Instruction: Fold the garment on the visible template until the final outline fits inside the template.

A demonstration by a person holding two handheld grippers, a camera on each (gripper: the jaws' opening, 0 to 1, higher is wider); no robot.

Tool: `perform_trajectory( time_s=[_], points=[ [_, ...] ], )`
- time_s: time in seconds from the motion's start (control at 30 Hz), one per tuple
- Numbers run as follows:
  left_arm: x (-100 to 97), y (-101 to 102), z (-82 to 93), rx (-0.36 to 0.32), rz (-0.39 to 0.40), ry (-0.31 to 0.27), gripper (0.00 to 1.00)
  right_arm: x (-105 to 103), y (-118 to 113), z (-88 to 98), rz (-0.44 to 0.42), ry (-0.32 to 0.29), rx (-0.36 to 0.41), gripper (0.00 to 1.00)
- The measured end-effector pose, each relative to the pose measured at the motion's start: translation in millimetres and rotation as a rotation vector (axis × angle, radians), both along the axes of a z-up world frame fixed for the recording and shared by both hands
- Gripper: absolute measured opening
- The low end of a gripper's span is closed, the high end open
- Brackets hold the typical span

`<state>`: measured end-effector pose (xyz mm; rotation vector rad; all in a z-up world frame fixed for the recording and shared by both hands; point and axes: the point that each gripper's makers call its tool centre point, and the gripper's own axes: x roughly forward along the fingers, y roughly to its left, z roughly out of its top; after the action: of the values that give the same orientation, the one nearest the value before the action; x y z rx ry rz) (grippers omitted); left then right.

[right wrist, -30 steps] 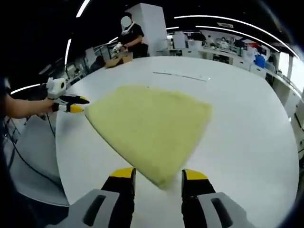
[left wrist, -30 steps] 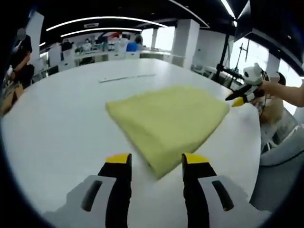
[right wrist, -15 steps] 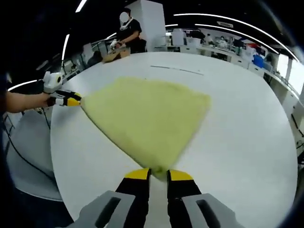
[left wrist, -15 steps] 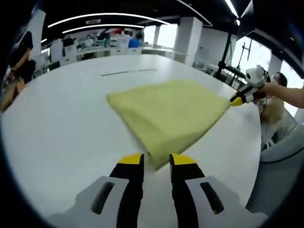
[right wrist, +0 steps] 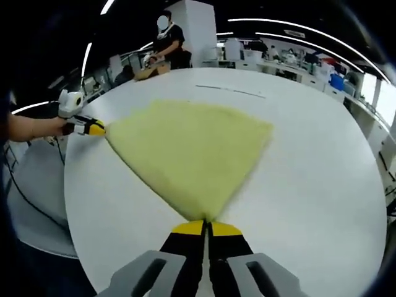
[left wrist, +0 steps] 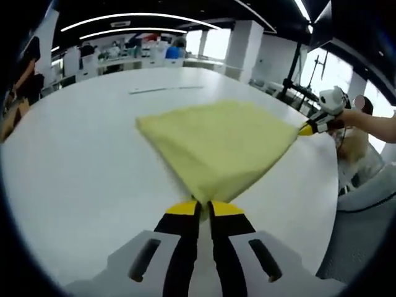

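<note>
**Left gripper view and right gripper view: folded garment pinched at two corners**

Left gripper view: the left gripper point(left wrist: 205, 207), jaws clenched, grasps the near corner of a pale yellow garment point(left wrist: 216, 139), a soft, matte, folded cloth lying roughly triangular on the smooth white round table point(left wrist: 74, 161). The right gripper point(left wrist: 306, 129) grips the far corner. Right gripper view: the right gripper point(right wrist: 206, 228) likewise clamps its near corner. A thin strip point(right wrist: 232, 91) lies beyond the cloth; a person point(right wrist: 170, 43) stands behind the table.
</note>
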<state>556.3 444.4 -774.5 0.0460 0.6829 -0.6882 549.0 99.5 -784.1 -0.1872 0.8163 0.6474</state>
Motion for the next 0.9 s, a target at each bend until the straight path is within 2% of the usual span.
perform_trajectory(
  time_s=[0.37, 0.9],
  points=[
    [-1.8, 0.1, -0.4, -0.030, 0.012, 0.019, 0.00, -3.4, -1.1, 2.2, 0.090, -0.022, -0.046, 0.00],
    [-15.2, -3.4, -1.1, -0.063, 0.017, 0.038, 0.00, -18.5, -5.3, -2.3, 0.122, 0.009, -0.075, 0.00]
  ],
)
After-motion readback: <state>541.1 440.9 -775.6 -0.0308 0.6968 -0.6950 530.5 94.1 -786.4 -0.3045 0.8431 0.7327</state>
